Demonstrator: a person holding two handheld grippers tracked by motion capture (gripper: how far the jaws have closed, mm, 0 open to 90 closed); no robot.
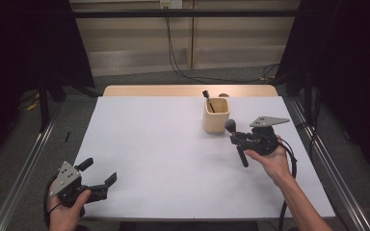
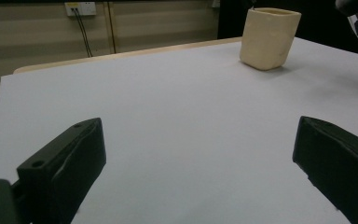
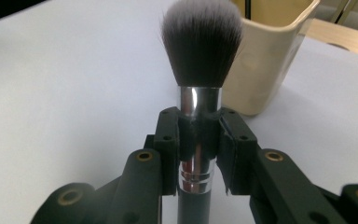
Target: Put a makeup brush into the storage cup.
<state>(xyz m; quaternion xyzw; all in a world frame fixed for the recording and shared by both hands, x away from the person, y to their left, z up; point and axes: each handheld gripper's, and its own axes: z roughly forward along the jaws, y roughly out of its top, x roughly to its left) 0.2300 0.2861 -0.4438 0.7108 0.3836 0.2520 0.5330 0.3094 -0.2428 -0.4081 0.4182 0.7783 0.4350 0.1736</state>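
On my left, my left gripper (image 1: 99,175) sits at the near left corner of the white table (image 1: 164,159), resting low over the edge in the person's left hand (image 1: 65,207). Its jaws stand wide apart with nothing between them; in the left gripper view I see only bare white tabletop in the gap.

Moving across, my right gripper (image 1: 234,138) is held over the right half of the table in the person's right hand (image 1: 272,161), and its jaws are drawn in narrow, clamped on a makeup brush (image 3: 198,93). The brush has a full, rounded head of dark bristles that pale to grey-white at the tips, a shiny silver ferrule below it, and a dark handle. The pads grip it on the ferrule, just under the bristles. In the high view the brush (image 1: 236,142) hangs tilted, head up toward the far side and handle slanting down toward the near side, clear of the tabletop.

Just beyond the brush head stands a cream cup (image 1: 216,115) with a squarish mouth and rounded corners, upright on the table on the far right part. A thin dark stick-like tool (image 1: 208,101) leans inside it, its top poking above the rim; I cannot tell what it is. The brush head is near the cup's near right corner, not touching it.
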